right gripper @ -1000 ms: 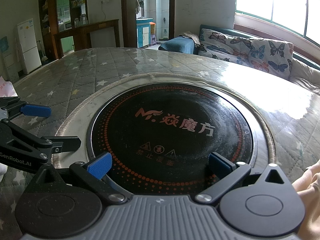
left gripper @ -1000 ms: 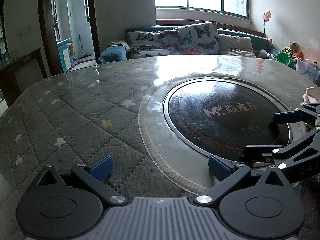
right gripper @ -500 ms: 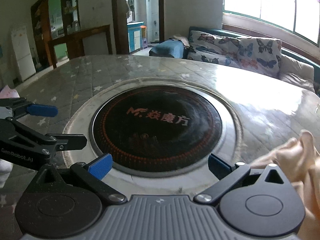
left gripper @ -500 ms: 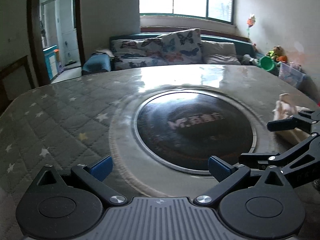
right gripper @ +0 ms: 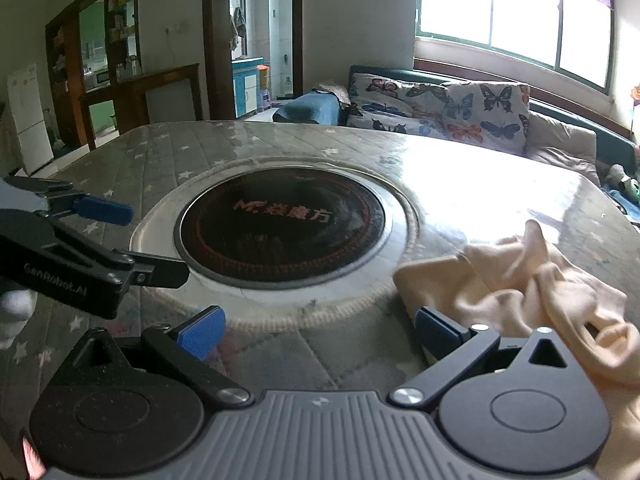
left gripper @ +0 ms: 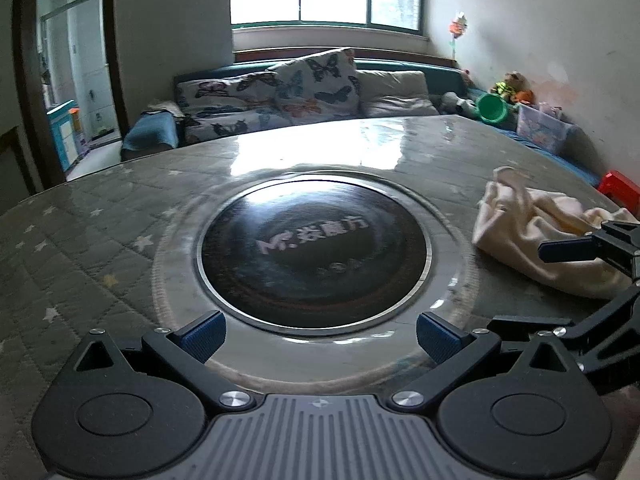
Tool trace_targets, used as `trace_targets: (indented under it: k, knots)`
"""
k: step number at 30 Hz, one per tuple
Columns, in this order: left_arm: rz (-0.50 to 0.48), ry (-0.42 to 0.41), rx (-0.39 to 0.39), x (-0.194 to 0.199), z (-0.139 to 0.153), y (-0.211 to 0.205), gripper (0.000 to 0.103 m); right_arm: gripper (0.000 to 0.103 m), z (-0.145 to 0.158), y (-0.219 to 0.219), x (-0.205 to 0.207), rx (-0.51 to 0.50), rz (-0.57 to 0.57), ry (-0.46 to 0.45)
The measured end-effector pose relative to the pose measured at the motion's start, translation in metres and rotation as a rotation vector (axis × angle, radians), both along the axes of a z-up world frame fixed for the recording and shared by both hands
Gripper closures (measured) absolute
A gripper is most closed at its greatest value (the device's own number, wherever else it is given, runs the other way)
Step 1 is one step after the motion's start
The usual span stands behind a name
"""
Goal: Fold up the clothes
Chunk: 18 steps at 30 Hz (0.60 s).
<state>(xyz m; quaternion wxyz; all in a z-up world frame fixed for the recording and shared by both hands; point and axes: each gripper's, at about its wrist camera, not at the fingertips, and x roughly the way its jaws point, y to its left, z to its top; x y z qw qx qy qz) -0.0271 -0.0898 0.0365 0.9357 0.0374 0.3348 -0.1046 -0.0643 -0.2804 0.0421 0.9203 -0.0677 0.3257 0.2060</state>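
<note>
A crumpled cream garment [right gripper: 532, 280] lies in a loose heap on the right part of the bench [left gripper: 100, 240], between the round black cooktop [left gripper: 314, 246] set in the bench's middle and the bench's right edge. It has no clean long axis: in the right wrist view the heap runs roughly from a flatter edge near the cooktop's pale surrounding ring back toward the near right corner, with one raised fold pointing up and toward the far edge. In the left wrist view the same heap [left gripper: 532, 236] sits at the right side, its peak tipped toward the far edge. The right tool [right gripper: 316, 326] hovers low over the near edge with its jaws spread wide and nothing between them; its right finger pad [right gripper: 434, 330] is just beside, perhaps touching, the garment's near edge, and contact cannot be told. The left tool [left gripper: 318, 332] is likewise wide open and empty, aimed across the cooktop. Each tool shows at the side of the other's view. The quilted star-patterned cover is bare over the whole left half and along the far edge, leaving wide room there. Behind the far edge stands a sofa with butterfly cushions [right gripper: 440, 108].
</note>
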Motion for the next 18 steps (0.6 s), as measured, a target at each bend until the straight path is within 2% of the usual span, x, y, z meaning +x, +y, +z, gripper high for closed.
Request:
trace_targets:
  k: [18]
  knots:
    - [-0.118,0.037,0.02,-0.024,0.012,-0.054,0.0,0.0,0.001,-0.049,-0.051,0.005,-0.148,0.023]
